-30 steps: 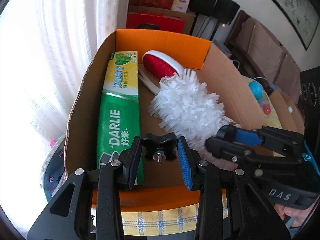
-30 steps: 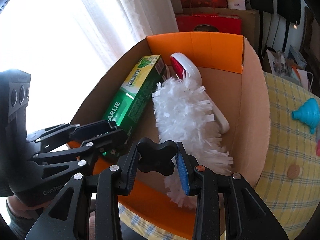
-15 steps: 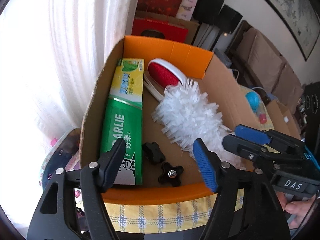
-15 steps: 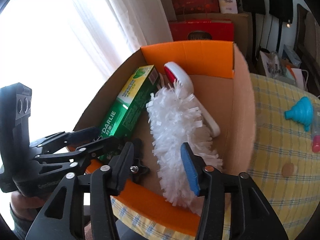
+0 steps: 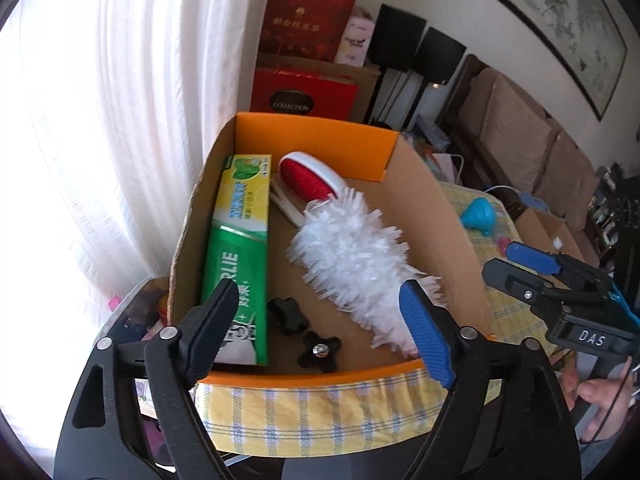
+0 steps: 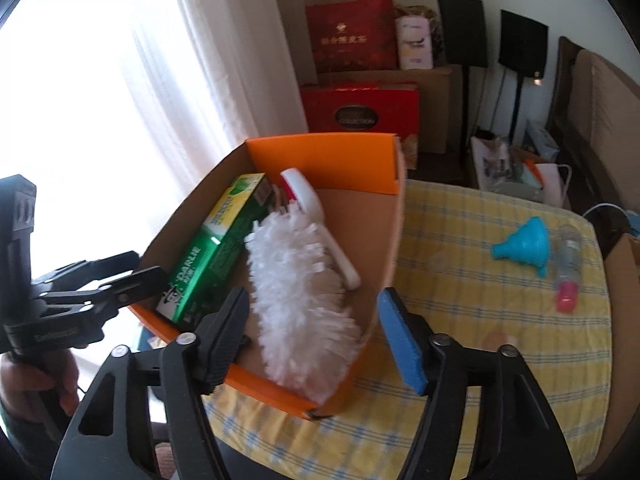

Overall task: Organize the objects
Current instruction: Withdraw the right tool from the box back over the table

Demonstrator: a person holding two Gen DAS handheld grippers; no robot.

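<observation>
- Both sets of jaws are spreading apart right now, nothing between them. The left gripper (image 5: 316, 320) hangs over the near end of the cardboard box (image 5: 436, 216), the right gripper (image 6: 316, 320) over its near right corner.
- Inside the box, at the near wall: two black star knobs (image 5: 319, 351), loose on the floor, between the green toothpaste carton (image 5: 236, 264) and the white fluffy duster (image 5: 352, 256). A red lint brush (image 5: 306, 174) sits at the far end.
- So the knob drop-off looks done to me.
- Outside the box, to its right on the checked cloth: a blue funnel (image 6: 524, 244) and a small bottle (image 6: 568, 272). Probably next, which means swinging the right gripper over there.
</observation>
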